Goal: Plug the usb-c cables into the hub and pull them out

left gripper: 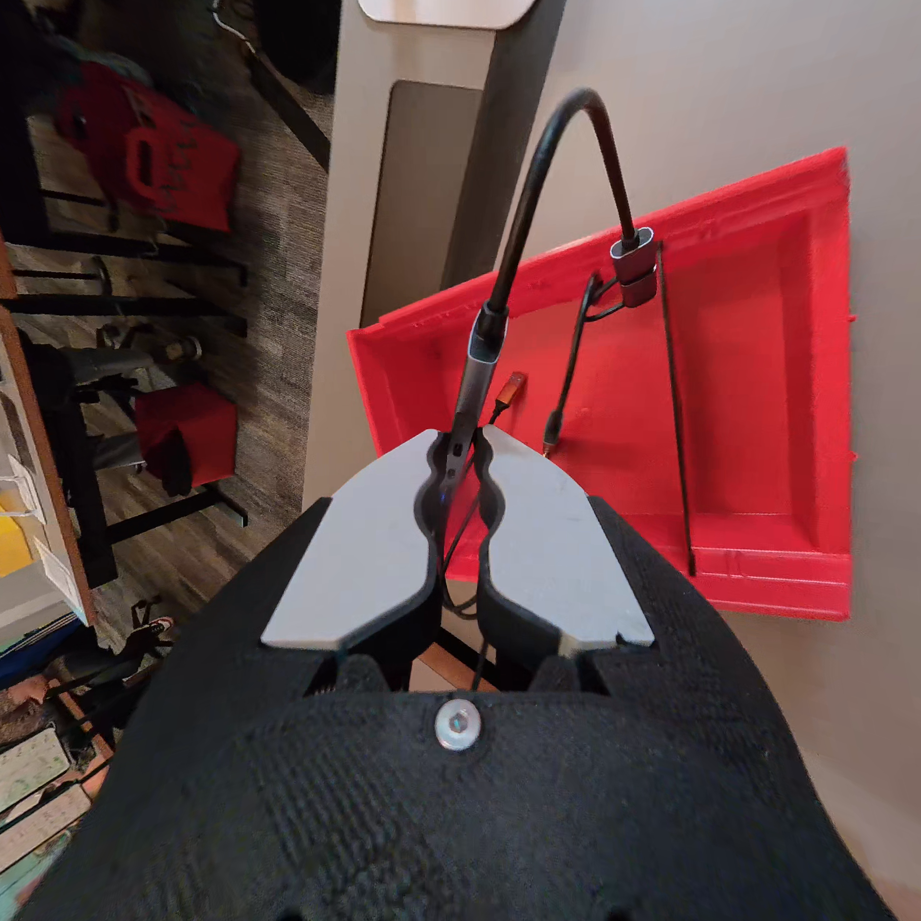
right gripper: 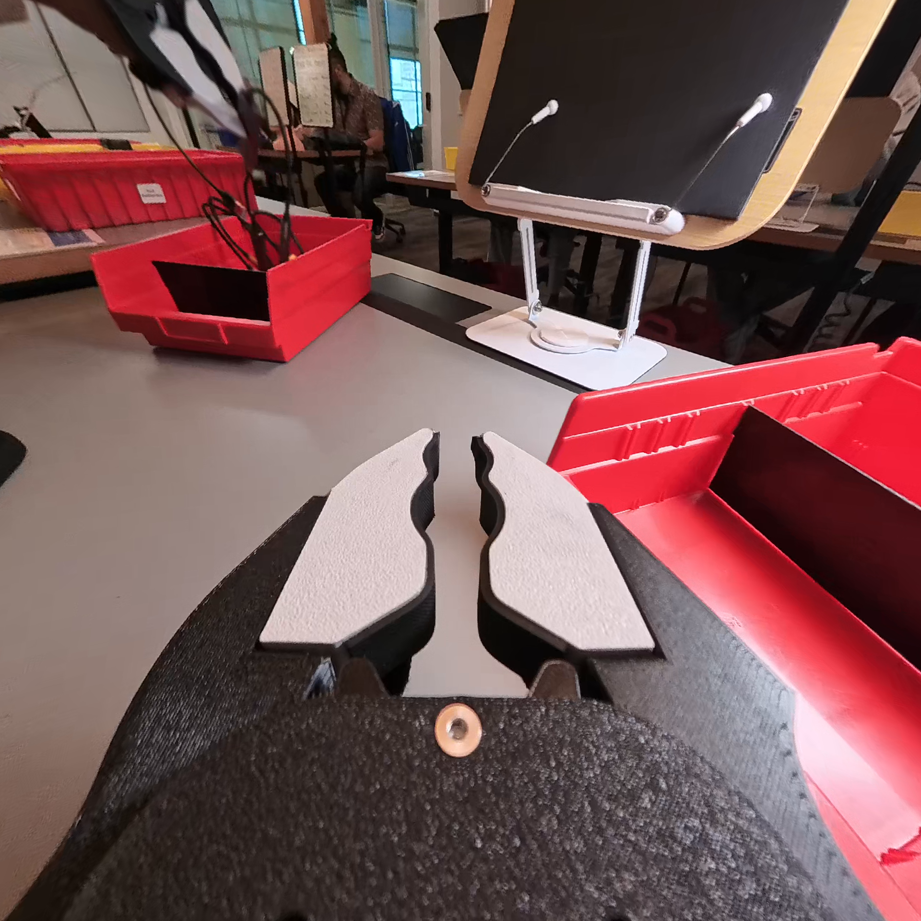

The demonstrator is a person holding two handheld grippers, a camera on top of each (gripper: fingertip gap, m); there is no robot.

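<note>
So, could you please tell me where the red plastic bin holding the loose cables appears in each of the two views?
Left wrist view: the red plastic bin fills the centre-right, seen from above, beyond the left gripper, whose fingers clamp the grey hub.
Right wrist view: the same bin sits upper left on the grey table.
Shared landmark: the black cables rising from the bin.

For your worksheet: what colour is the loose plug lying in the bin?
Orange plug, clearest in the left wrist view.
</note>
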